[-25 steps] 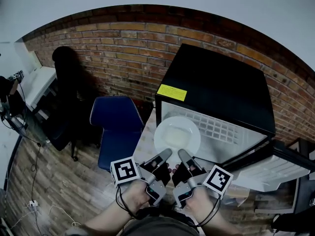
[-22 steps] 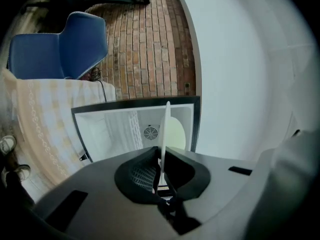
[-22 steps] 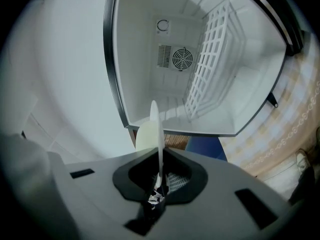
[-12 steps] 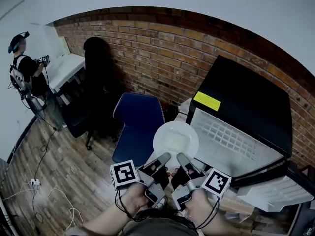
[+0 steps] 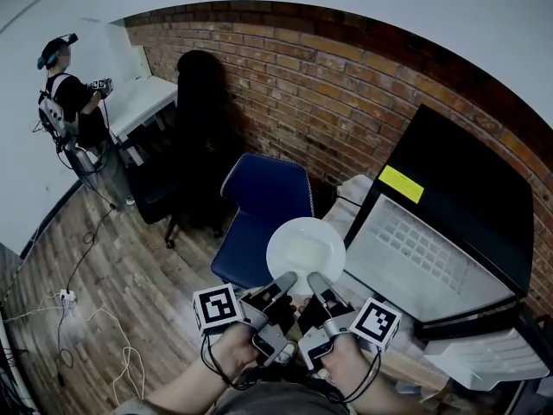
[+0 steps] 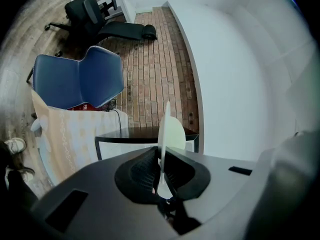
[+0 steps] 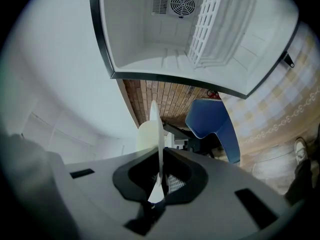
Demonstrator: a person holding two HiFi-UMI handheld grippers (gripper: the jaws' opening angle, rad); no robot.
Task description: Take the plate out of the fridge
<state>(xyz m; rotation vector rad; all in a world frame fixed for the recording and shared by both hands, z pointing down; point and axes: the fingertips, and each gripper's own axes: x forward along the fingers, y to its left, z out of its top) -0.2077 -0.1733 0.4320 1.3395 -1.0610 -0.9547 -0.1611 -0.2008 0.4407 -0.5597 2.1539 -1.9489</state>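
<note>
Gripping plate [image 5: 306, 247] rim w/ left gripper [image 5: 285, 282] & right gripper [image 5: 315, 280], both clenched, beside open fridge [image 5: 467, 175].

I'm in an office-like workroom: a bare brick wall [image 5: 346, 102], wood-plank floor [image 5: 130, 266] with loose cables [image 5: 62, 301], a blue chair [image 5: 263, 210], a black swivel chair [image 5: 186, 145], a white desk [image 5: 143, 100] where another person [image 5: 73, 102] stands, and a small black fridge [image 5: 467, 188] with its door open

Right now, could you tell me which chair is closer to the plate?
The blue chair, right beside the plate; the black chair stands farther off by the brick wall.
</note>
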